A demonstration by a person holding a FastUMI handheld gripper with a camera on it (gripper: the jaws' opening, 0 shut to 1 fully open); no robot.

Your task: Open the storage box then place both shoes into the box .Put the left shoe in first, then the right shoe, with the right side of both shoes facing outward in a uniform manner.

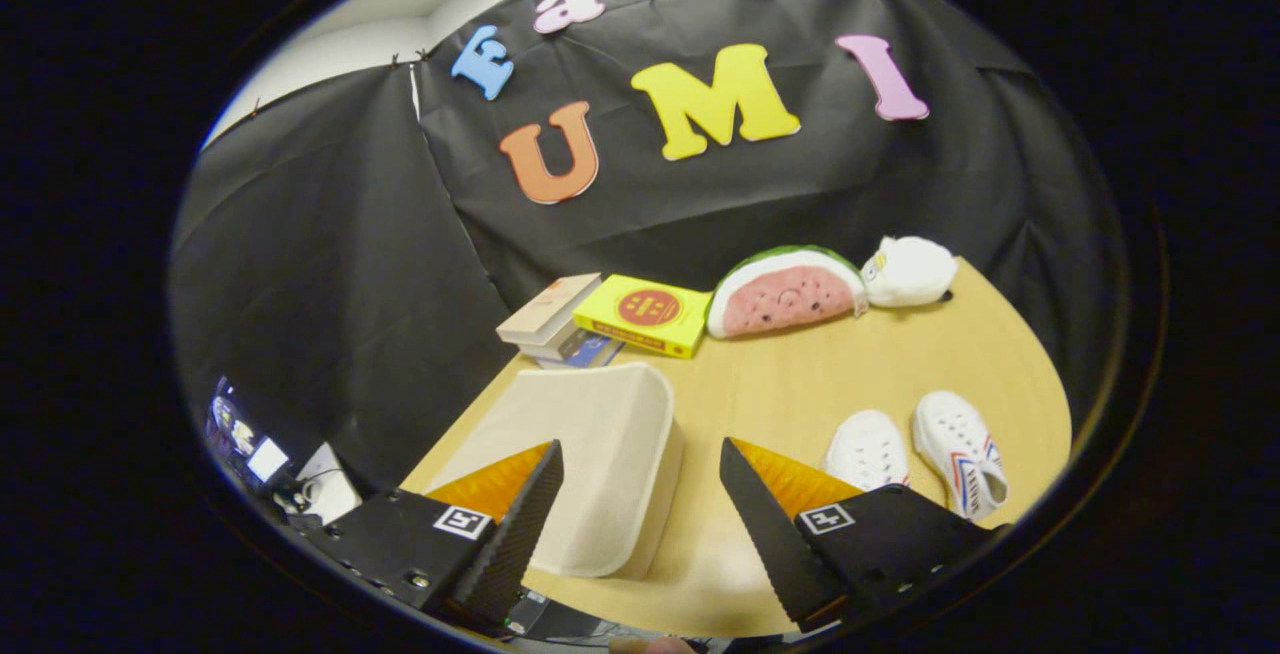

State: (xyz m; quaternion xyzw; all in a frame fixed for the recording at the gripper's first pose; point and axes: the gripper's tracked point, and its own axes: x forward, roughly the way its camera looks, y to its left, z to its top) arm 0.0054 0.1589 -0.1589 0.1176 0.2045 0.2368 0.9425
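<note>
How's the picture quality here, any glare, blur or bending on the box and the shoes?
Gripper view: fisheye bends the table edge into a curve; soft, even light, no harsh glare; the cream storage box, lid closed, and the two white shoes read clearly, slightly soft; the open tongs hold nothing, box partly between them.

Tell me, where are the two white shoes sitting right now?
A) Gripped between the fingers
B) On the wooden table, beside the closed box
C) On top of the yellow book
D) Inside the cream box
B: both white shoes lie on the table, beside the closed storage box; the gripper is open, holding nothing.
</note>
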